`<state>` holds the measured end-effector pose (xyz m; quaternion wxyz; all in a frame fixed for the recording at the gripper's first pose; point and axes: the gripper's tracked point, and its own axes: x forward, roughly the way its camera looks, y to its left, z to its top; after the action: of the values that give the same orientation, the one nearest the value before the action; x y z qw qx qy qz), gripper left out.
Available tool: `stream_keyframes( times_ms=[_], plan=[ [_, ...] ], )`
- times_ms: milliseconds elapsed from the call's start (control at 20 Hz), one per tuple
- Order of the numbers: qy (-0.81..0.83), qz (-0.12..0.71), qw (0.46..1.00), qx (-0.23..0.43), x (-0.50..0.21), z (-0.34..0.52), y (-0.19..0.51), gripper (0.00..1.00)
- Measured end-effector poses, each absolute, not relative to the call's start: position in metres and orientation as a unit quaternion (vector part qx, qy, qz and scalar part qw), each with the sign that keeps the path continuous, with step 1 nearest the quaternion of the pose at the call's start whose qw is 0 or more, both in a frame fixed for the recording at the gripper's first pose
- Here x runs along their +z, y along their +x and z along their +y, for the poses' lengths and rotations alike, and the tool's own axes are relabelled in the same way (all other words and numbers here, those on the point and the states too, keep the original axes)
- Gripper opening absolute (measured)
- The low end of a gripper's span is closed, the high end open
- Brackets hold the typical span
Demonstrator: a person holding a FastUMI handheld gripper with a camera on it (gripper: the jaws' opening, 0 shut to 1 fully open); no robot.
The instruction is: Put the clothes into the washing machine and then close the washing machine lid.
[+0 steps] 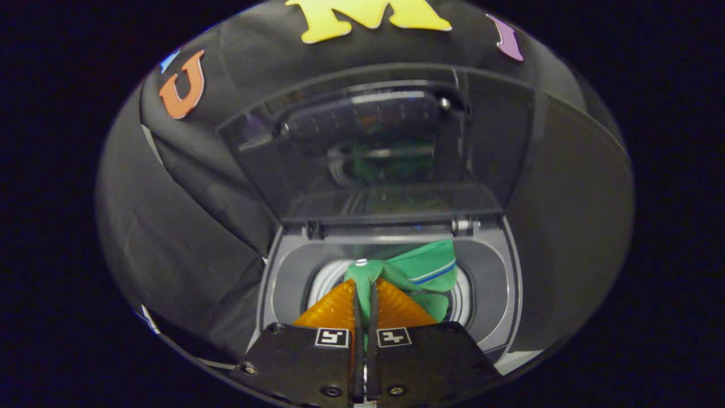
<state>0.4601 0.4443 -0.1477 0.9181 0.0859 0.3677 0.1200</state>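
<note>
Green garment [422,271] pinched between fingers [340,309], lower part hidden

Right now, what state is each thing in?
Lid: open, standing upright behind the opening.
Green garment: pinched in the jaws, hanging over the drum opening.
Drum: open below the garment.
Gripper: jaws shut on the garment.

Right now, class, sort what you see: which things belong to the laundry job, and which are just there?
Part of the job:
- green garment, pinched between the fingers, held over the drum
- washing machine, drum open
- lid, raised upright behind the opening

Just there:
- black cloth wall around the machine
</note>
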Motion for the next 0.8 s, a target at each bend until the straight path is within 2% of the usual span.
stream_keyframes(
  times_ms=[250, 450, 650, 800],
  plan=[
    [0.087, 0.438, 0.888, 0.111, -0.187, 0.446, 0.442, 0.06],
    [0.079, 0.439, 0.889, 0.108, -0.185, 0.445, 0.44, 0.07],
    [0.077, 0.437, 0.889, 0.111, -0.181, 0.442, 0.434, 0.15],
    [0.072, 0.419, 0.898, 0.115, -0.173, 0.439, 0.427, 0.6]
  ],
)
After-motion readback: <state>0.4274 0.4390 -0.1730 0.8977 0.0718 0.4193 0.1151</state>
